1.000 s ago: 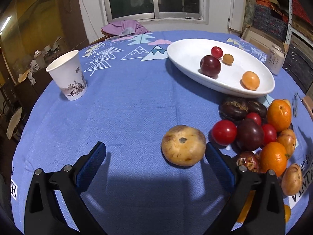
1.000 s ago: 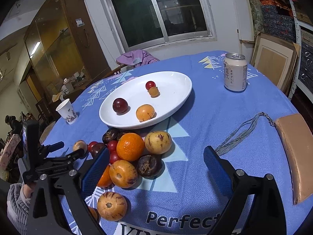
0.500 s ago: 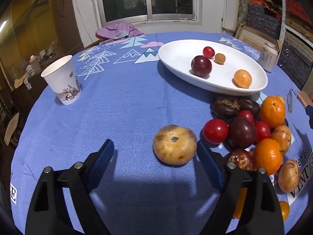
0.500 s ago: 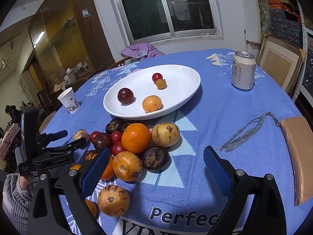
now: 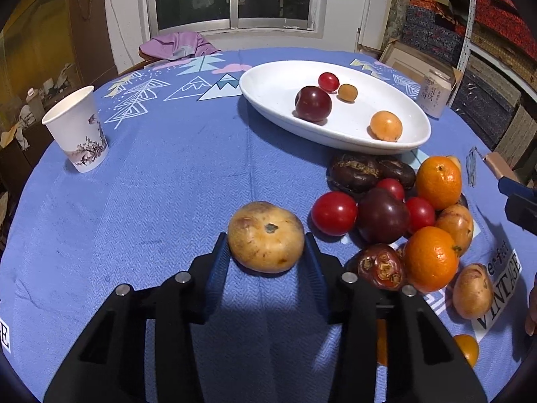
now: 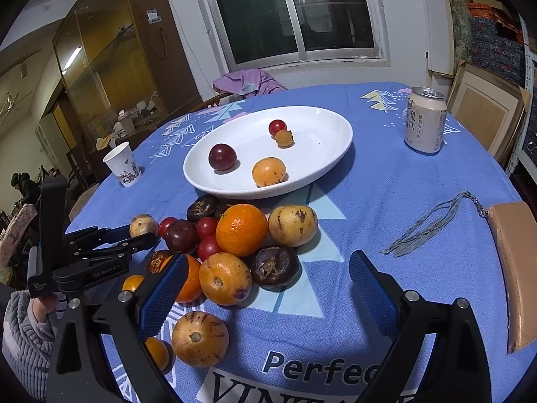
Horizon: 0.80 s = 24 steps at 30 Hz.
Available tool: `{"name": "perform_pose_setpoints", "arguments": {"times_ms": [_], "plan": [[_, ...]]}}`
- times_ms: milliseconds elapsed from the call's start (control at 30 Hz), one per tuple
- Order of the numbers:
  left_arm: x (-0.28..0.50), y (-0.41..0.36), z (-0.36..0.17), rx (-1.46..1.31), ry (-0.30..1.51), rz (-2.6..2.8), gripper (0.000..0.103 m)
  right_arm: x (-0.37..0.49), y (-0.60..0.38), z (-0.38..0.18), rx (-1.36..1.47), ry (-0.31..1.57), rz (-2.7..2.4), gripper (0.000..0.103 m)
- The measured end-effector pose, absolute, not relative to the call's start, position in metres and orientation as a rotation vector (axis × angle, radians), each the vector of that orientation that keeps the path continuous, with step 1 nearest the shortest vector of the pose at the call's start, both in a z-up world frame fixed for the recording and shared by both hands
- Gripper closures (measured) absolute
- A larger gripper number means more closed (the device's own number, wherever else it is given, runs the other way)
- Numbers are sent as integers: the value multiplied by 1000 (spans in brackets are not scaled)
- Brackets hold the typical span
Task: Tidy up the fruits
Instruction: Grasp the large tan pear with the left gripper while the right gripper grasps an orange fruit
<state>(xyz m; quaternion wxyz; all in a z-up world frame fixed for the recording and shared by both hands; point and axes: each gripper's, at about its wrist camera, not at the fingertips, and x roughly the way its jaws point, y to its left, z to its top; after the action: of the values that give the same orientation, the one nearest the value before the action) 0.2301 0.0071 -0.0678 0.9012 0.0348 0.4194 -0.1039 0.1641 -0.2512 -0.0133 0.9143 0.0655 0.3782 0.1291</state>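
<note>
A tan, speckled round fruit lies on the blue tablecloth, left of a pile of oranges, tomatoes, plums and dark wrinkled fruits. My left gripper is closing on it, and both blue pads touch its sides. The right wrist view shows that same gripper at the pile's left edge. My right gripper stands open over the cloth at the near side of the pile, with nothing between its fingers. A white oval dish behind the pile holds a dark plum, a cherry tomato and two orange fruits.
A paper cup stands at the left of the table. A drink can stands at the far right. A tan pouch with a grey tassel lies on the right edge. A grey sleeve holds the left gripper.
The left jaws have come in from wide apart until the pads meet the sides of the tan fruit. The right gripper has stayed open in much the same place.
</note>
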Motion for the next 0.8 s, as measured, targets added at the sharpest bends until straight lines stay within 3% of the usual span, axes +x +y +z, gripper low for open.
{"name": "perform_pose_setpoints", "arguments": {"times_ms": [233, 300, 400, 567, 633, 700, 800], "plan": [[232, 16, -67, 50, 872, -173, 59, 152, -230, -17, 35, 819, 369, 7], [232, 16, -67, 53, 872, -172, 59, 147, -223, -21, -10, 825, 370, 18], [231, 14, -67, 68, 869, -167, 59, 145, -218, -25, -44, 828, 373, 26], [231, 12, -67, 80, 869, -162, 59, 147, -209, -25, -86, 793, 365, 27], [231, 11, -67, 82, 869, -160, 59, 149, -202, -27, -118, 787, 364, 32], [231, 11, -67, 82, 869, -160, 59, 155, -195, -31, -146, 804, 376, 52], [231, 11, -68, 82, 869, -160, 59, 160, -192, -31, -153, 801, 383, 54]]}}
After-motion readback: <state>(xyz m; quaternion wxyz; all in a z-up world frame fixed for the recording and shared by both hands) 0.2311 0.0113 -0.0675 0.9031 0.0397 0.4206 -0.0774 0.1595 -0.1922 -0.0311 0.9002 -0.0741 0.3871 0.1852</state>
